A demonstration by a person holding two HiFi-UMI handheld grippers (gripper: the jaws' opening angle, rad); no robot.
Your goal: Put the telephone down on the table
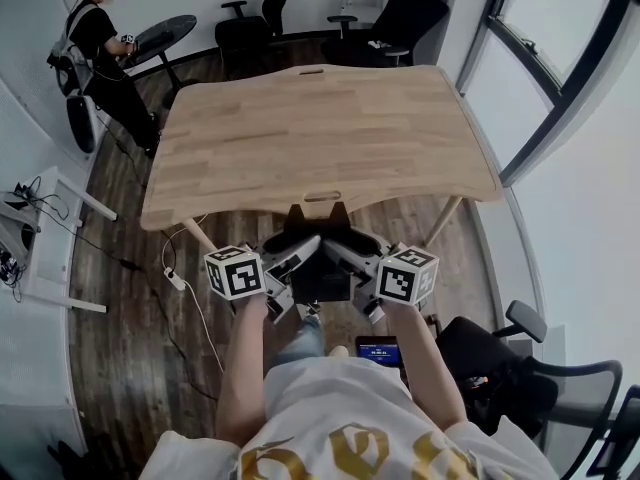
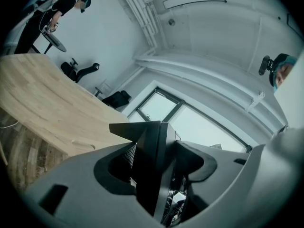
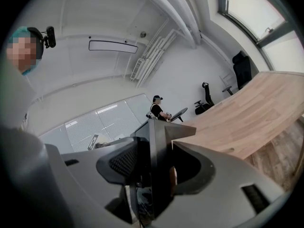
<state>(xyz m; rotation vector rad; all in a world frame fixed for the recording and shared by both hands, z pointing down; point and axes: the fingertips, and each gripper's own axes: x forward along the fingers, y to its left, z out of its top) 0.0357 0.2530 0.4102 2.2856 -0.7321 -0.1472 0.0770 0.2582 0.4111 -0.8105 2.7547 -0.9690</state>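
A black telephone (image 1: 322, 280) hangs in the air just in front of the wooden table's (image 1: 320, 138) near edge, at about the edge's height. It is clamped from both sides. My left gripper (image 1: 298, 256) is shut on its left side and my right gripper (image 1: 348, 256) is shut on its right side. In the left gripper view the telephone (image 2: 151, 156) stands as a dark slab between the jaws of the left gripper (image 2: 154, 167), with the table (image 2: 42, 108) beyond. The right gripper view shows the telephone (image 3: 156, 151) pinched in the right gripper (image 3: 154, 167).
A person (image 1: 95, 38) stands at the back left by a small round table. Black office chairs (image 1: 400, 18) line the far wall; another chair (image 1: 520, 368) is at my right. A white side table (image 1: 40, 238) and a power strip (image 1: 175, 278) are at the left.
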